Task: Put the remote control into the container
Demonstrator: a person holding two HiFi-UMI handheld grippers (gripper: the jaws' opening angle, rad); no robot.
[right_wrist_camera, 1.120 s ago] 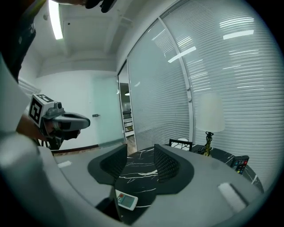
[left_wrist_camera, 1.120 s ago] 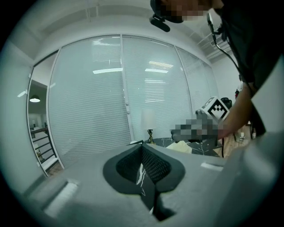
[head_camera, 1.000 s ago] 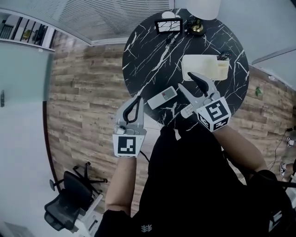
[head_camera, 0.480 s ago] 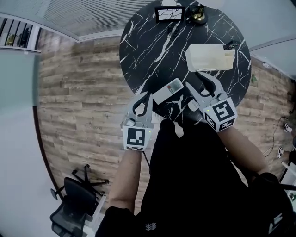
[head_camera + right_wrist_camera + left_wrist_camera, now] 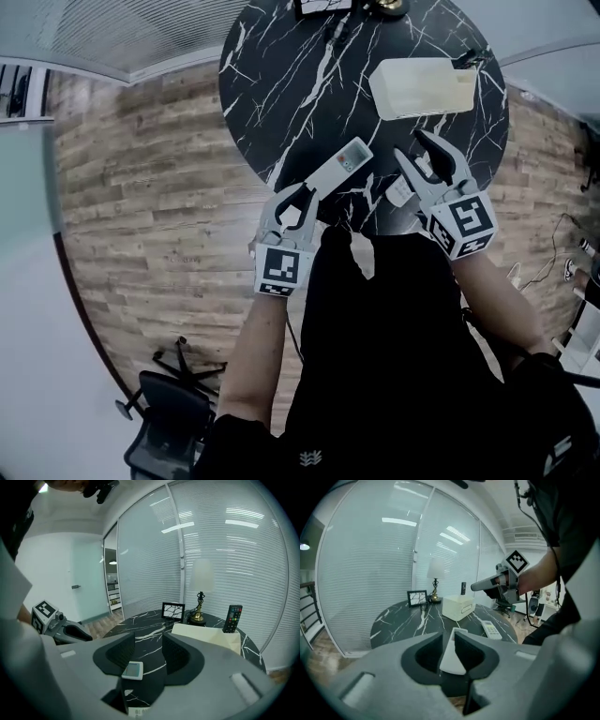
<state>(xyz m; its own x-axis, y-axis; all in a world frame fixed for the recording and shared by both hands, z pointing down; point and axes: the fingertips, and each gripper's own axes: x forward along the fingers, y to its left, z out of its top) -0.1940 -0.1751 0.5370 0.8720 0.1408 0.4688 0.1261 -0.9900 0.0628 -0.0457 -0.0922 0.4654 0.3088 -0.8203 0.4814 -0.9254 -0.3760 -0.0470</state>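
Observation:
A white remote control (image 5: 336,167) lies slanted on the round black marble table (image 5: 281,84). Its near end (image 5: 452,654) shows in the narrow gap of my left gripper (image 5: 302,194) (image 5: 449,639), whose jaws have just been opening and do not press on it. A second white remote with a screen (image 5: 401,192) (image 5: 132,670) lies under my right gripper (image 5: 433,157) (image 5: 149,641), which is open and holds nothing. The cream container (image 5: 422,87) (image 5: 459,607) (image 5: 206,637) stands farther back, with a black remote (image 5: 233,618) upright in its end.
A small picture frame (image 5: 416,597) (image 5: 173,611) and a lamp (image 5: 435,590) (image 5: 200,606) stand at the table's far side before a glass wall with blinds. An office chair (image 5: 173,422) stands on the wood floor behind me.
Both grippers have come down and forward over the table. The left one went from beside the table's edge to the white remote's near end, and its jaws have parted slightly.

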